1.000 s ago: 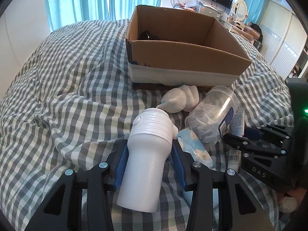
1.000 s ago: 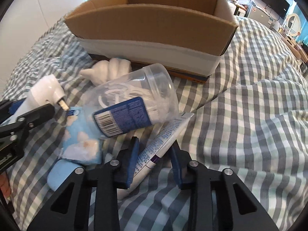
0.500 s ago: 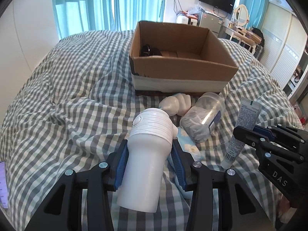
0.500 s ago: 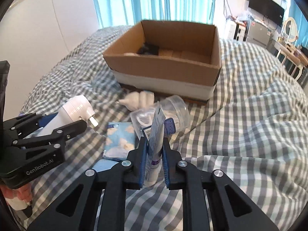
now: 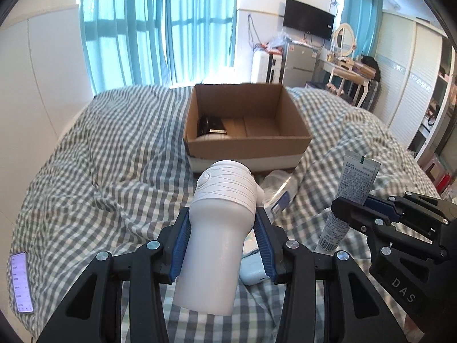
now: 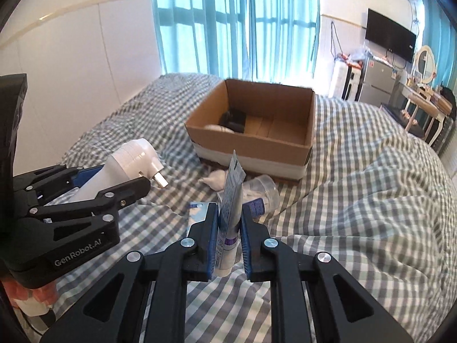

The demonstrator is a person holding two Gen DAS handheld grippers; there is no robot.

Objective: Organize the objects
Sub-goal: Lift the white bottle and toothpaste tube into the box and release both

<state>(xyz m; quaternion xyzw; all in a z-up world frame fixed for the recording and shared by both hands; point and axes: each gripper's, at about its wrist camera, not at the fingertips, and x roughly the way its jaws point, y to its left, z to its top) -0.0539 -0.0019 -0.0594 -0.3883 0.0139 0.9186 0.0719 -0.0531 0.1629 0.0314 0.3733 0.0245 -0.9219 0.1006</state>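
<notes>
Grippers (image 5: 221, 241) hold items; box (image 5: 251, 145) holds black object (image 5: 210, 125).

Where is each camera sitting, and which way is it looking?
Left wrist view: sits on the left tool, looks down its fingers over the checked bed at the cardboard box; shows that tool shut on the white bottle, with the right tool beside it.
Right wrist view: sits on the right tool, faces the same box; shows it shut on the tube, left tool at left.
Both views share the box, bottle and tube.
</notes>
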